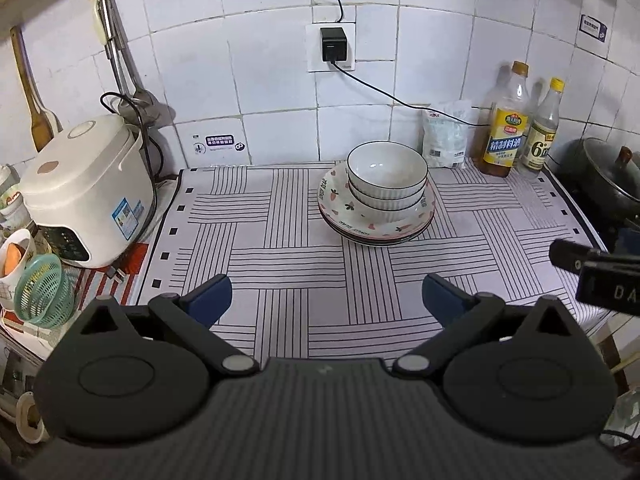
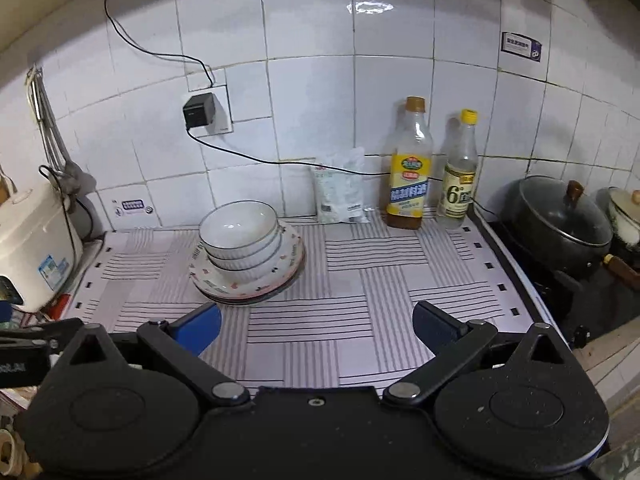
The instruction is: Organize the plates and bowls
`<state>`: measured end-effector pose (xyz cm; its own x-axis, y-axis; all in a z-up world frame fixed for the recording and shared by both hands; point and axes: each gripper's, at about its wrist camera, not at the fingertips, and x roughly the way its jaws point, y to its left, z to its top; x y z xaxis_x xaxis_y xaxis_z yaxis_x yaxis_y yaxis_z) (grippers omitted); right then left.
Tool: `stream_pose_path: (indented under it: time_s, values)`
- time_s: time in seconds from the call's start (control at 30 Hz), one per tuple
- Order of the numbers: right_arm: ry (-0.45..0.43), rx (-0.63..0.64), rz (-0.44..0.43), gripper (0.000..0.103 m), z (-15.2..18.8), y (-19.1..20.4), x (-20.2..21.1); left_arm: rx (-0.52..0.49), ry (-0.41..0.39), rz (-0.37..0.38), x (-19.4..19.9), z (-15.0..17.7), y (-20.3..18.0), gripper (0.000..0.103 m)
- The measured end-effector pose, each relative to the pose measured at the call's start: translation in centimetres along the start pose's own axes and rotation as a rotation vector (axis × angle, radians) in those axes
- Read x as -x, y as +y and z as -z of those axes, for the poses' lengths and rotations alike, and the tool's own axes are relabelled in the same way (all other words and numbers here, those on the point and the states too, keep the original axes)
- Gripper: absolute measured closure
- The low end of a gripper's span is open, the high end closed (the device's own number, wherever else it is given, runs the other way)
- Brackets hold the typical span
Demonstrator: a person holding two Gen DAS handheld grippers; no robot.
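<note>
Three white ribbed bowls sit nested on a stack of patterned plates at the back of the striped counter mat. My left gripper hovers open over the mat's front, well short of the stack, nothing between its blue fingers. Over the front edge my right gripper is open too, with the stack ahead and to its left. Part of the right gripper's body shows at the right edge of the left wrist view.
A white rice cooker stands left of the mat. Against the tiled wall are two bottles, a white bag and a plugged-in charger. A lidded black pot sits at the right.
</note>
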<state>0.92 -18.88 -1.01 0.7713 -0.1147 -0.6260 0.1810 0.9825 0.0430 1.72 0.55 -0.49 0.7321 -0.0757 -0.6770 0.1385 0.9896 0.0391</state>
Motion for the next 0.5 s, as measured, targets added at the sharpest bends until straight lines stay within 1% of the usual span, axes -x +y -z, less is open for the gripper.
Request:
stream_pose_path:
  time_s: [0.17, 0.3, 0.4, 0.5]
  values:
    - [0.001, 0.008, -0.005, 0.0, 0.8, -0.2, 0.2, 0.003, -0.012, 0.003, 0.0, 0.5, -0.3, 0.0]
    - [-0.02, 0.006, -0.007, 0.0, 1.3, 0.0, 0.6, 0.005, -0.012, -0.006, -0.1, 0.8, -0.2, 0.0]
    - [-0.028, -0.012, -0.026, 0.0, 1.5, 0.0, 1.0, 0.008, -0.015, -0.011, -0.1, 0.9, -0.3, 0.0]
    - [-0.032, -0.001, -0.031, 0.0, 1.6, 0.3, 1.0, 0.006, -0.015, -0.007, -0.2, 1.0, -0.3, 0.0]
